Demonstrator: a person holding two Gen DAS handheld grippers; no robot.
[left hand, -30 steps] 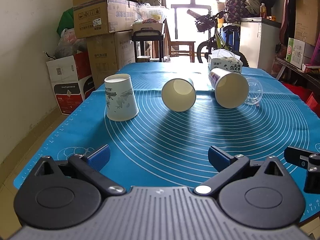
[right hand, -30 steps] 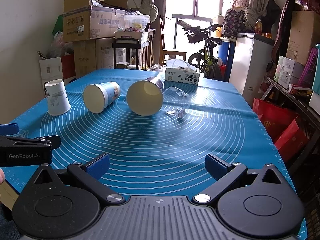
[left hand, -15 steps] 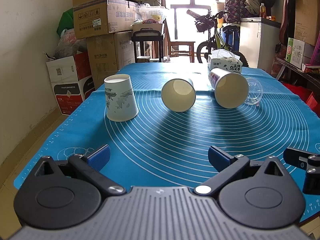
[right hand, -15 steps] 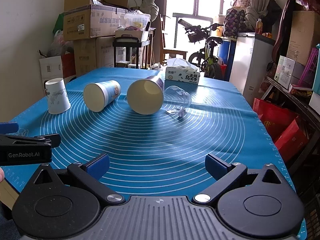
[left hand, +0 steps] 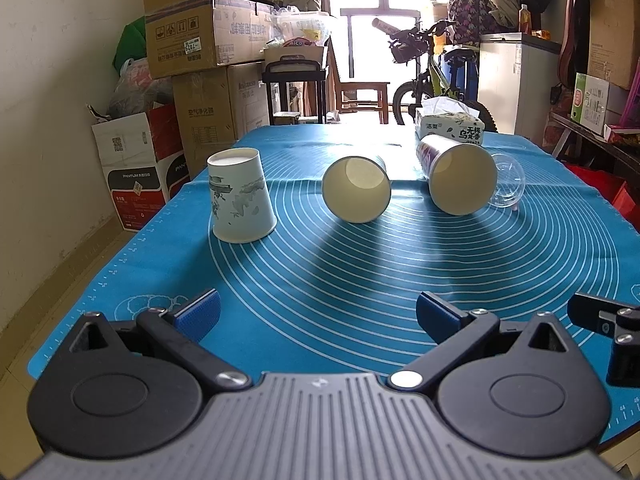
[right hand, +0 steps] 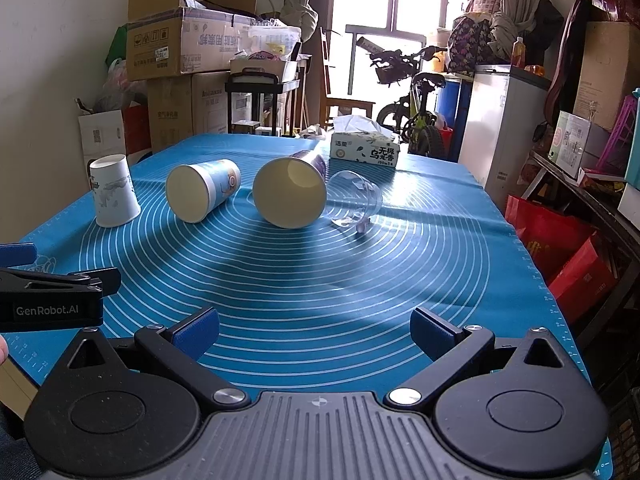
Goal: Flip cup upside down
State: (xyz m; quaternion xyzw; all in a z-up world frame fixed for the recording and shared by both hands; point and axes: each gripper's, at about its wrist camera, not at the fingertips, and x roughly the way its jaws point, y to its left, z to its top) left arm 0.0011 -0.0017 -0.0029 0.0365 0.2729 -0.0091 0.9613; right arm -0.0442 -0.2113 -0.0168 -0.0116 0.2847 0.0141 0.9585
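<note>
Two handheld grippers hover low over the near edge of a counter covered by a blue mat (left hand: 320, 280) printed with white rings. The left gripper (left hand: 318, 314) has its jaws spread wide, holding and touching nothing. The right gripper (right hand: 314, 330) is likewise spread wide and empty.

Farther along the mat, four cups sit in a loose row. A white printed cup (left hand: 240, 196) at the left stands mouth down. Beside it a blue-banded paper cup (right hand: 202, 190) lies on its side, mouth toward the cameras. A larger paper cup (right hand: 290, 192) also lies on its side, with a clear plastic cup (right hand: 354, 204) apparently touching it. A tissue box (right hand: 366, 148) sits behind them.
</note>
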